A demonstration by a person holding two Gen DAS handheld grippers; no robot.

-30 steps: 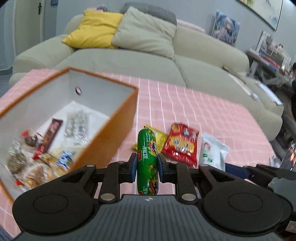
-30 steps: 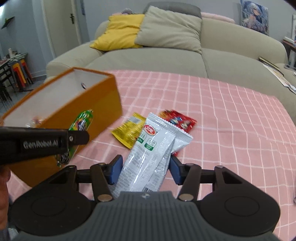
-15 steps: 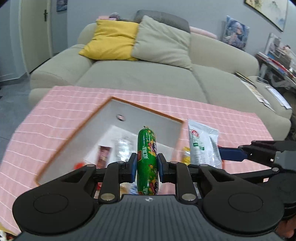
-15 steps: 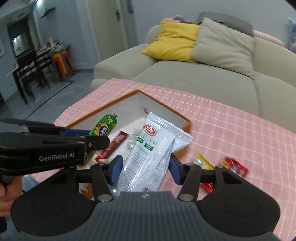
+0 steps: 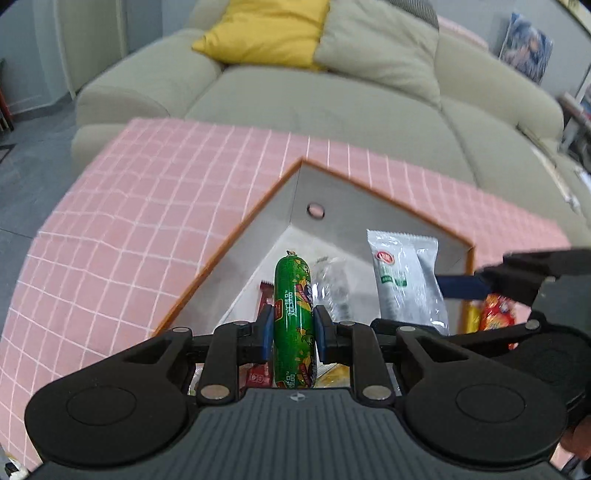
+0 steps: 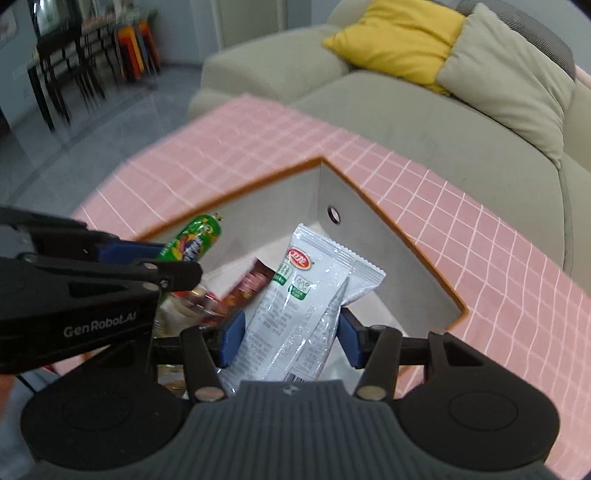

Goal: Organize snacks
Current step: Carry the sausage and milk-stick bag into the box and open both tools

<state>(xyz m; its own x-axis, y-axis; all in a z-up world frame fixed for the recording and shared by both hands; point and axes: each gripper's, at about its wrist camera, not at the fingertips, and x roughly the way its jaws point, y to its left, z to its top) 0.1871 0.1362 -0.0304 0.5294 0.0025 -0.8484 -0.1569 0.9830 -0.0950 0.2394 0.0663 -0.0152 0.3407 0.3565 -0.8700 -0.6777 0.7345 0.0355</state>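
My left gripper (image 5: 293, 332) is shut on a green sausage stick (image 5: 293, 310) and holds it upright over the open orange box (image 5: 236, 236). My right gripper (image 6: 290, 336) is shut on a white snack packet (image 6: 306, 302) and holds it over the same box (image 6: 424, 258). The packet also shows in the left wrist view (image 5: 402, 277), and the sausage in the right wrist view (image 6: 192, 240). Several snacks lie on the box floor, among them a brown bar (image 6: 243, 291) and a clear bag (image 5: 332, 284).
The box sits on a pink checked tablecloth (image 5: 129, 221). A red snack bag (image 5: 496, 314) and a yellow one (image 5: 467, 317) lie outside the box on the right. A beige sofa (image 5: 332, 99) with a yellow cushion (image 5: 266, 33) stands behind.
Both grippers have moved left from beside the box to above its opening, each still holding its snack. The loose snacks on the cloth have dropped out to the right.
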